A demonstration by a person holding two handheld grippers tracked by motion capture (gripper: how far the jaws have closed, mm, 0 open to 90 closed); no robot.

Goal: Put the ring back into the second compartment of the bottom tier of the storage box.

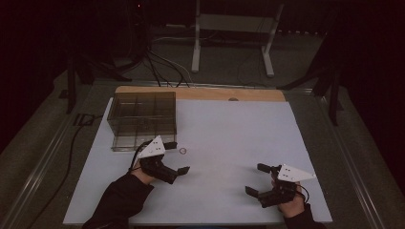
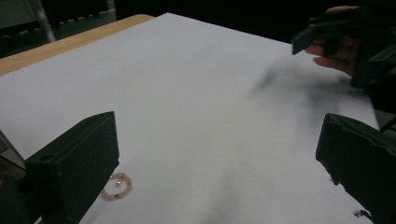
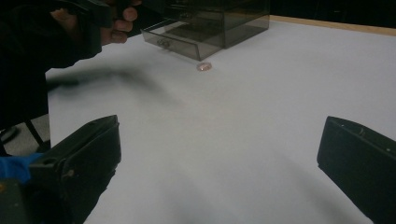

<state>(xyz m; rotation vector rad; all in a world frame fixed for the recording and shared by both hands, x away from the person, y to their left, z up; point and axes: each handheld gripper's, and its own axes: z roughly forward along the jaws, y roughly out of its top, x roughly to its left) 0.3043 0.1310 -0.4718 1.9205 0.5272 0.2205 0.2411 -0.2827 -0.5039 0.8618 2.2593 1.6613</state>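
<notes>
Pink beaded bracelet (image 1: 183, 151) lies on the white tabletop (image 1: 224, 129), just beside the left tongs (image 1: 177, 157), whose jaws gape wide and empty. Smoky drawer box (image 1: 142, 119) stands close behind. Right tongs (image 1: 258, 180), also wide open, hover well apart, nothing between.

A matt white sheet (image 1: 229, 138), smooth like paper or thin board, is seen spread beneath both pairs of jaws. Beyond it a strip of pale, lightly varnished wood (image 1: 200, 93) is shown. Just beside the left gripper's (image 2: 217, 154) near jaw, a small bracelet (image 2: 116, 185) of pinkish beads, glossy and pearl-like, is picked out. Far ahead of the right gripper's (image 3: 219, 158) jaws, a drawer box (image 3: 210, 21) of smoky, see-through plastic is caught, its walls shiny. The jaws themselves are rendered in matt black plastic, faintly grained.
</notes>
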